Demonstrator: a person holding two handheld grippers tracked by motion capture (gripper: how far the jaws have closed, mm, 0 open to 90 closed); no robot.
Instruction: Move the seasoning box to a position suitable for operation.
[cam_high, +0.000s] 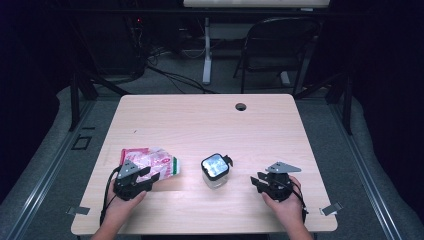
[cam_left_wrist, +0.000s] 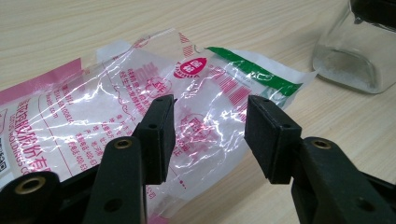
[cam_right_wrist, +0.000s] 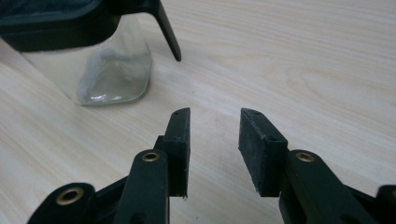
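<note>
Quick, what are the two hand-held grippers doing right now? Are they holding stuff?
Left hand-held gripper: open, jaws over the plastic bag, not gripping it.
Right hand-held gripper: open, holding nothing, near the glass jar.

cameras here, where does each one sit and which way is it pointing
High view: fixed above the person's side, looking forward and down on the table; both hands show, with the left gripper and right gripper.
Left gripper view: rides the left gripper, looking along its open jaws at the plastic bag.
Right gripper view: rides the right gripper, looking along its open jaws over bare table toward the glass jar.
Shared: the jar appears in all three views; the bag in the high and left gripper views.
</note>
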